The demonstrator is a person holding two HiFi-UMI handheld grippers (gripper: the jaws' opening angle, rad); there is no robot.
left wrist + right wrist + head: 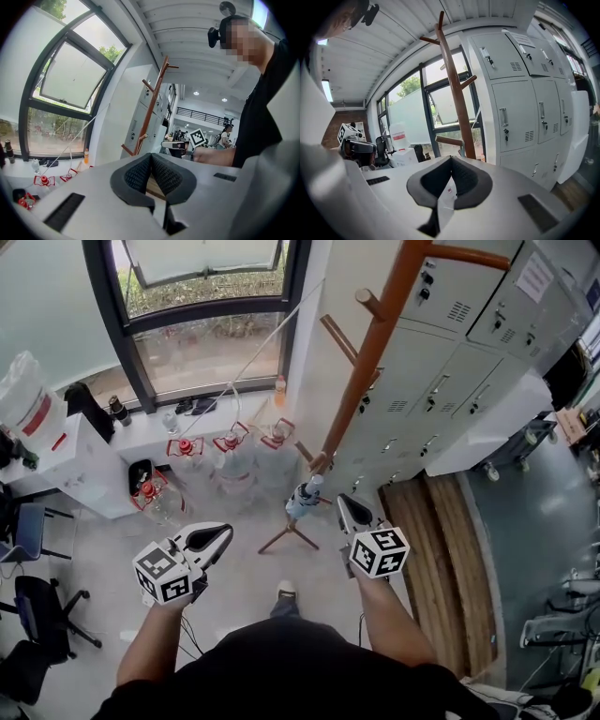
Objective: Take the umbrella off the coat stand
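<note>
Holds left gripper (217,538) and right gripper (348,508) low and close, fingers of each pressed together on nothing. Faces the coat stand (361,371), with the folded umbrella (305,499) hanging low on it, just beyond the right gripper and apart from it. Looks like the very start: nothing unhooked yet; leaves reaching in, spreading fingers, gripping and lifting off all to do
</note>
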